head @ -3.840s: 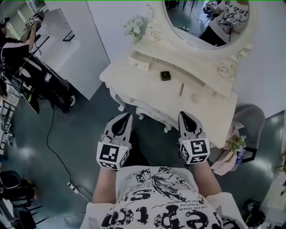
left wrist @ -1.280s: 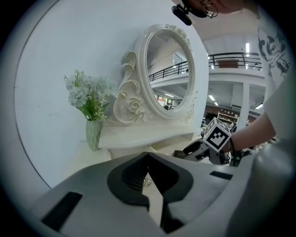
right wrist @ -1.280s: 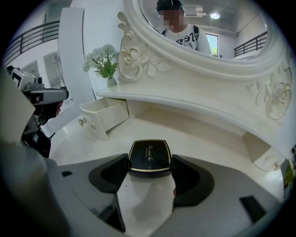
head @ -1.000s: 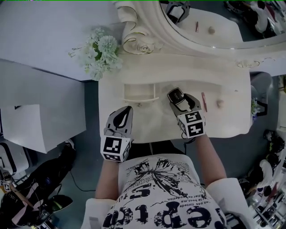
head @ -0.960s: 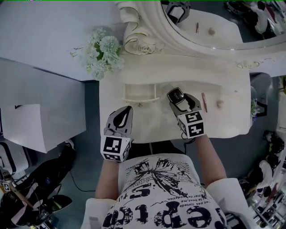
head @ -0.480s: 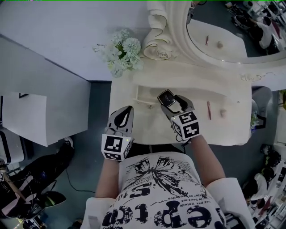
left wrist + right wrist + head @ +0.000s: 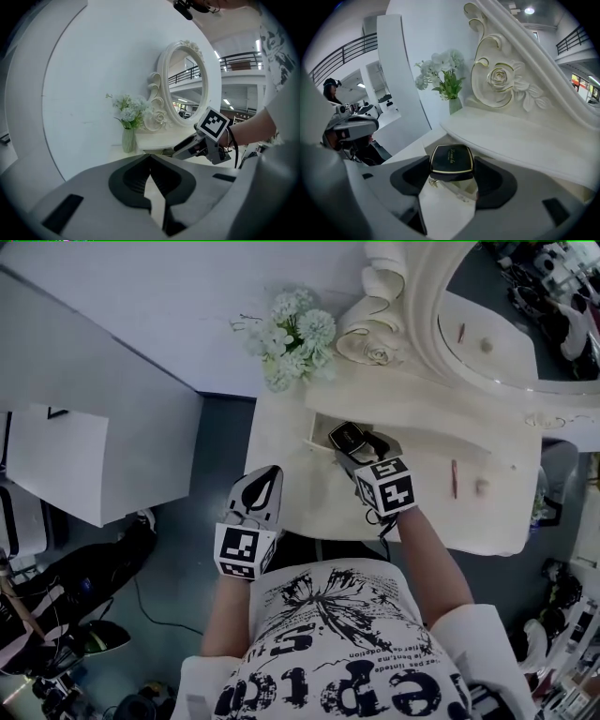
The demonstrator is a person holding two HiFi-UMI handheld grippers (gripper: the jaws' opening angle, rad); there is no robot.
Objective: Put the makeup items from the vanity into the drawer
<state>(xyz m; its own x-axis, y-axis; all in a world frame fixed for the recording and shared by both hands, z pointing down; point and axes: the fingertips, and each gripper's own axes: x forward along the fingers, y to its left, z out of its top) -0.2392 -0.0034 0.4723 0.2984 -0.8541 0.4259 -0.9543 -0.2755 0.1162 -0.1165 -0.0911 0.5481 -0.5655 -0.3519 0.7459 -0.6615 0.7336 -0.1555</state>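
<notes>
Between the right gripper's jaws a black compact sits clamped, just above the open drawer — next, likely, lower and release. The left gripper is closed on nothing.

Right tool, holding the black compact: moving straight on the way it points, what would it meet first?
Probably the open drawer, which lies just ahead of the right tool and slightly below the compact it grips. Depth is hard to judge.

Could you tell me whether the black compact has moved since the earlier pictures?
Yes. The black compact has left the vanity top and, held in the right claw, has travelled left to the open drawer.
</notes>
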